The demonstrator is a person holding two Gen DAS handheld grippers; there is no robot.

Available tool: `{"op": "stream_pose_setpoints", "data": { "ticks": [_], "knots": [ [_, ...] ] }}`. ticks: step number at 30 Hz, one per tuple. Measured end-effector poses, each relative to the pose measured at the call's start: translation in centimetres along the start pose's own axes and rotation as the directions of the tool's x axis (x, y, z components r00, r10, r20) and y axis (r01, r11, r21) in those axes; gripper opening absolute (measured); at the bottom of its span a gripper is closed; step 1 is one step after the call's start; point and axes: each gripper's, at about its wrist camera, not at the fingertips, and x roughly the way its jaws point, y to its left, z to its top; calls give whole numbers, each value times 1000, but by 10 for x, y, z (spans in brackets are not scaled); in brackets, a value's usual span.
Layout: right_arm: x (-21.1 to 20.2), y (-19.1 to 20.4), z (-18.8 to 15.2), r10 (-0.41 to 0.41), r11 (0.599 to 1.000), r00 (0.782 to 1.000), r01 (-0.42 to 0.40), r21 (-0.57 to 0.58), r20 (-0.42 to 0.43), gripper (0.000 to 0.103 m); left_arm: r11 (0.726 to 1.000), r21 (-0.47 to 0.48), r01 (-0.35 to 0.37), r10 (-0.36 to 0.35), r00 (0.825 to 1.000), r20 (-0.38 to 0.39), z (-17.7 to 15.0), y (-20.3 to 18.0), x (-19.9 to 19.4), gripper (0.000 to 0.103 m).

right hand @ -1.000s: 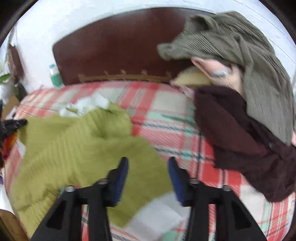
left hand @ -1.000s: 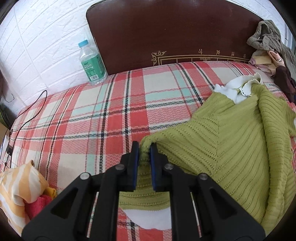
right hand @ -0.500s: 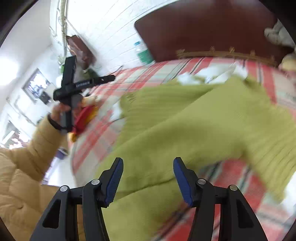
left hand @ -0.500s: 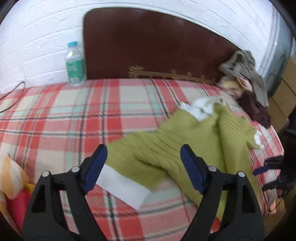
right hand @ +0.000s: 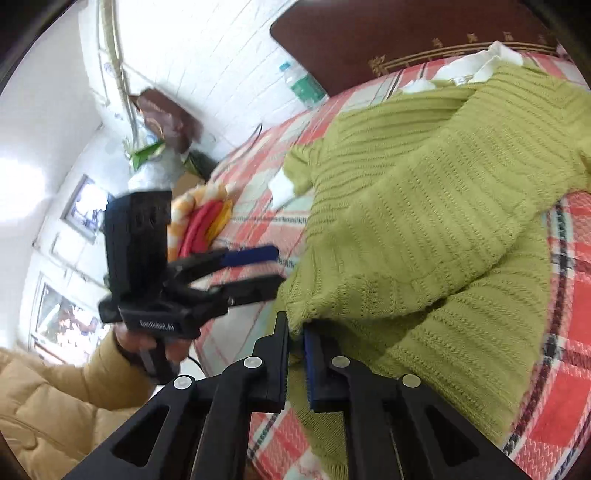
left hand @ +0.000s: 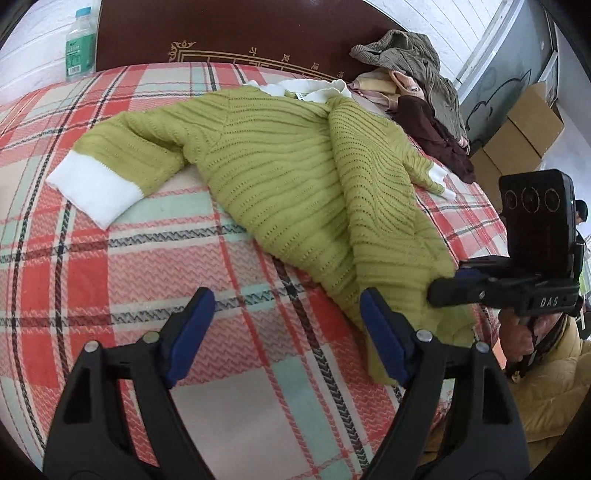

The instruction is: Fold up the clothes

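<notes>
— Right gripper (right hand: 295, 363)?
— Clamped on hem of green sweater (left hand: 295, 173), spread across plaid bed (left hand: 110, 277).
— Left gripper (left hand: 286, 332)?
— Spread wide, holding nothing, beside hem.
— Bottle (left hand: 79, 44)?
— Capped; contents unclear.

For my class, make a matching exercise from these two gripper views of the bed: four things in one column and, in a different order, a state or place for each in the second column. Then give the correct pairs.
Things
1. left gripper
2. right gripper
3. water bottle
4. white sleeve cuff

States or places
A. stands by the headboard
B. jaws wide apart, holding nothing
C. lies flat on the plaid blanket
D. closed on the green sweater at its hem

Pairs: 1-B, 2-D, 3-A, 4-C
</notes>
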Motion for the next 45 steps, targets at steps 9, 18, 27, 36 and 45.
{"op": "stream_pose_setpoints", "data": {
  "ticks": [9, 18, 27, 36, 45],
  "knots": [
    [-142, -50, -10, -178, 978, 941, 137, 156, 287, 6, 997, -8, 81, -81, 997, -12, -1, -10, 9, 82],
    [-186, -129, -41, -500, 839, 850, 428, 336, 167, 9, 984, -31, 175, -176, 984, -36, 12, -40, 36, 76],
    [-179, -74, -35, -398, 917, 886, 389, 88, 237, 32, 959, -161, 233, -239, 971, -20, 20, -37, 29, 15],
    [-8, 41, -34, -346, 810, 938, 302, -502, 8, 70, 973, -117, 199, -207, 977, -61, 28, -43, 27, 15],
    [23, 21, -14, -289, 907, 952, 237, -349, -105, 9, 950, -155, 272, -284, 957, -60, 24, -23, 14, 15]
  ]
}}
